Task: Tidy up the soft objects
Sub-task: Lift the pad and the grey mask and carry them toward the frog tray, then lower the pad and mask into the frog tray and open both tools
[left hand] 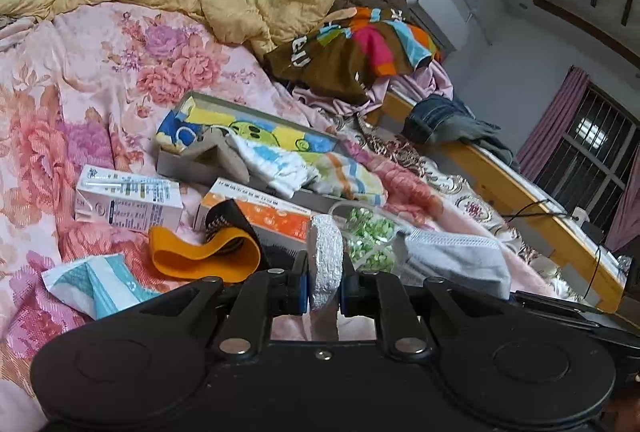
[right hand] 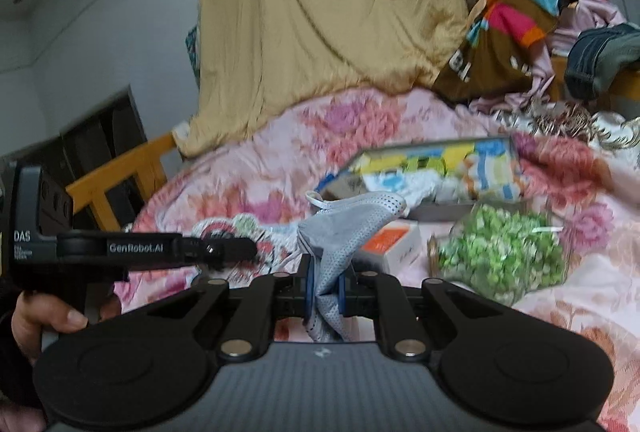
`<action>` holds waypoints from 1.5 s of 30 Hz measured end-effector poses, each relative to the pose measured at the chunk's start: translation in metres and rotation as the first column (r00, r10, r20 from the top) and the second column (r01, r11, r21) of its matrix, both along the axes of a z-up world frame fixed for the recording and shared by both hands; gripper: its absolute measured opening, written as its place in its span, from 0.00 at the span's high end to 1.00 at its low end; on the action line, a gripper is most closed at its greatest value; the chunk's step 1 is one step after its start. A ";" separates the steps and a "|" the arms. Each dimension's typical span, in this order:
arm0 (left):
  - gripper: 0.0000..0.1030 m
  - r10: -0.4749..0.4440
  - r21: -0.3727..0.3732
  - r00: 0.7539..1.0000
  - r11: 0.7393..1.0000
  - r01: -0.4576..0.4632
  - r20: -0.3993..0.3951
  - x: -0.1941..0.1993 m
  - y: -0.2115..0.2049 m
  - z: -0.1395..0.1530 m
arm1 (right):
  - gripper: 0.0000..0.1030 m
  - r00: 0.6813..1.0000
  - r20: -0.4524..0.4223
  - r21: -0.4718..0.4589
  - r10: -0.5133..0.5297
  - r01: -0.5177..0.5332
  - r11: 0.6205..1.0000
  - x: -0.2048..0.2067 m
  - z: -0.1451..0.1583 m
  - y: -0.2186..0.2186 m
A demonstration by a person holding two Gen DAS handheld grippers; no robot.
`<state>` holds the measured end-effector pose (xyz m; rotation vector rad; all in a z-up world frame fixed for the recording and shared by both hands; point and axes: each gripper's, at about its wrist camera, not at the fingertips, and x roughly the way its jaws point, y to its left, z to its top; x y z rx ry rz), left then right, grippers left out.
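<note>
Left wrist view: our left claw (left hand: 325, 288) is clamped on a silvery white textured strap (left hand: 326, 256) above the pink floral bedspread (left hand: 100, 72). Ahead lie an orange-and-white carton (left hand: 276, 218), writing unreadable, and an orange elastic band (left hand: 200, 256).

Right wrist view: we read "GenRobot.AI" on the left claw's arm. Our right claw (right hand: 325, 292) pinches a grey perforated fabric face mask (right hand: 348, 228), held off the bedspread; a clear bag of green pieces (right hand: 500, 252) lies near on the right.
</note>
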<state>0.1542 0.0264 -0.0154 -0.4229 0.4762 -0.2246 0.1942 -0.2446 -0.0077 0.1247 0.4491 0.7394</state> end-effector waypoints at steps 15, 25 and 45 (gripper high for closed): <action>0.86 0.002 0.045 0.994 0.999 -0.007 0.108 0.080 0.004 0.040 | 0.88 0.993 0.079 0.036 -0.088 0.086 0.996 0.101 0.008 0.007; 0.86 0.037 0.106 0.994 0.993 -0.048 0.102 0.201 0.014 0.039 | 0.88 0.981 -0.007 0.024 -0.191 0.191 0.981 0.225 -0.022 0.031; 0.86 0.107 -0.150 0.978 0.980 -0.134 -0.177 0.340 0.013 -0.021 | 0.79 0.944 -0.209 0.025 -0.257 0.267 0.963 0.306 -0.045 0.020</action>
